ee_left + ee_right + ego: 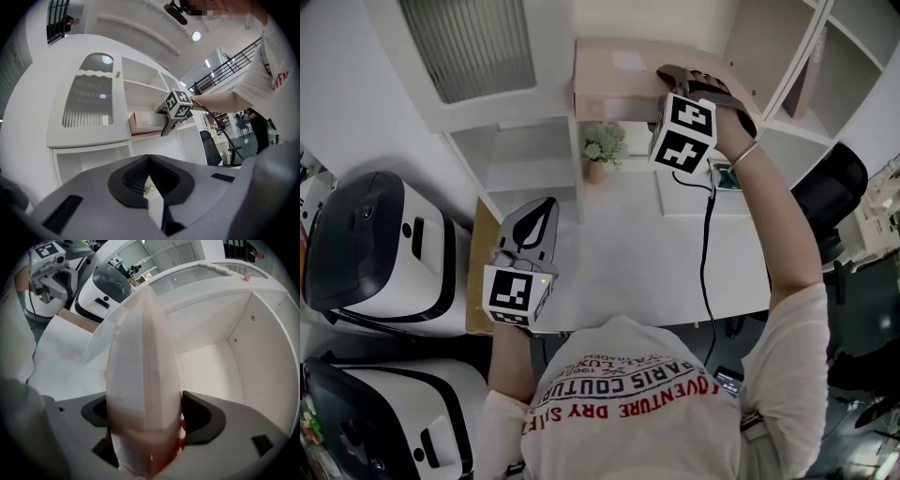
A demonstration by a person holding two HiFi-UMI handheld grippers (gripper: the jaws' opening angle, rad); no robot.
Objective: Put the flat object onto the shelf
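Note:
The flat object is a pale pink box (614,80) lying in an open compartment of the white shelf unit (525,122). My right gripper (667,89) reaches up to the box's right end. In the right gripper view the box (143,380) runs edge-on between the jaws into the white compartment (243,343). A dark gap shows beside its left side, so the pads look off it. My left gripper (542,214) hangs lower, over the table's left part, shut and empty. From the left gripper view the box (145,123) and the right gripper (171,123) show at the shelf.
A small potted plant (602,145) stands on the white table (656,253) below the box. Two white-and-black appliances (384,248) sit at the left. A black chair (830,187) is at the right, and a cable (706,244) hangs from the right gripper.

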